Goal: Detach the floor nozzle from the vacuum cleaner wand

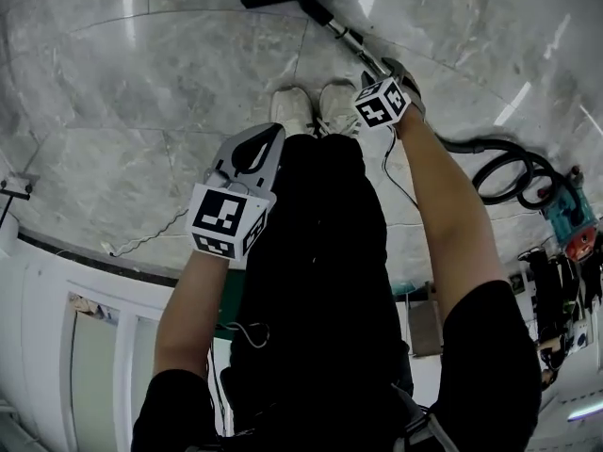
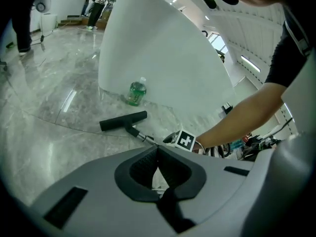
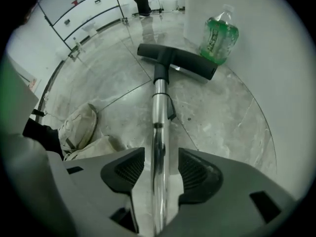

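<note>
**Right claw straddles the wand, nozzle straight ahead**

The right claw stands wide open with the shiny metal wand running up between its two pads. There is a clear gap on either side, so it has hold of nothing yet. The left claw is closed tight on itself and empty, held higher and well back from the work.

What the coming move depends on is the line of the wand. In the right gripper view its long axis runs straight away from the claw, along the direction the claw points, and ends at the floor nozzle. The nozzle is therefore ahead of the right claw, well apart from it, with a good stretch of bare tube between. The right hand is plainly the nearer — the left claw sees nozzle and wand only from a distance, past the right arm.

The nozzle is a flat black bar lying on the grey marble floor, set crosswise to the wand like the head of a T. A short black neck joins it to the tube. A green bottle stands just beyond it. The person's pale shoes are to one side of the wand, and in the head view a dark hose coils off to the right.

As I judge it, the right claw need only close to steady the tube, and the left would have to come down to the neck — the joint is not yet touched.
</note>
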The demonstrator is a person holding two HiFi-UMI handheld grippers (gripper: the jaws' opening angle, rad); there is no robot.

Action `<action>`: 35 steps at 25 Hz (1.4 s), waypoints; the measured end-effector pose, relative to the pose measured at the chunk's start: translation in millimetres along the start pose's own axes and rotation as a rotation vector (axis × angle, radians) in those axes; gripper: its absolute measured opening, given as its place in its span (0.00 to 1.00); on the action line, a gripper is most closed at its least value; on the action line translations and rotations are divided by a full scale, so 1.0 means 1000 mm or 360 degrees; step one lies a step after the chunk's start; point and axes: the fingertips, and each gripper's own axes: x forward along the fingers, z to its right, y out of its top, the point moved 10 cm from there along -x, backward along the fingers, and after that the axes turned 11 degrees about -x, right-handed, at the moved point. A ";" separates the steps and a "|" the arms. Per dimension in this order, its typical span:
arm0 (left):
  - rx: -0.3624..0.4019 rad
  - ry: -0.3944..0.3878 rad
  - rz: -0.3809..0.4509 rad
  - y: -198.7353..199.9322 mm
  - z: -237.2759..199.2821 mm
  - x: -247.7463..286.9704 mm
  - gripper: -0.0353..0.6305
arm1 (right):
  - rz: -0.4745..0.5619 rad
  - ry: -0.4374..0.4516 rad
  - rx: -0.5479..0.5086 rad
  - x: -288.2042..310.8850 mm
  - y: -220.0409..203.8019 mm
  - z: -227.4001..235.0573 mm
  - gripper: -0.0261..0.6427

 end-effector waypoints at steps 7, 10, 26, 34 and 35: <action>-0.0104 0.0023 0.0062 -0.017 -0.029 0.012 0.07 | -0.0115 0.0061 -0.0128 0.050 0.021 0.002 0.34; -0.0074 -0.0015 0.0126 -0.003 -0.023 0.014 0.07 | -0.0150 0.0100 -0.0042 0.048 0.022 0.009 0.32; -0.0587 -0.0141 0.0399 0.054 0.038 -0.043 0.47 | 0.0613 0.0404 -0.0193 -0.235 0.056 -0.029 0.32; -0.0673 -0.0186 0.0568 0.068 0.048 -0.070 0.47 | 0.0730 0.0608 -0.0356 -0.295 0.035 -0.086 0.32; -0.0625 -0.0262 0.0549 0.066 0.050 -0.069 0.47 | 0.0733 0.0669 -0.0370 -0.297 0.032 -0.087 0.32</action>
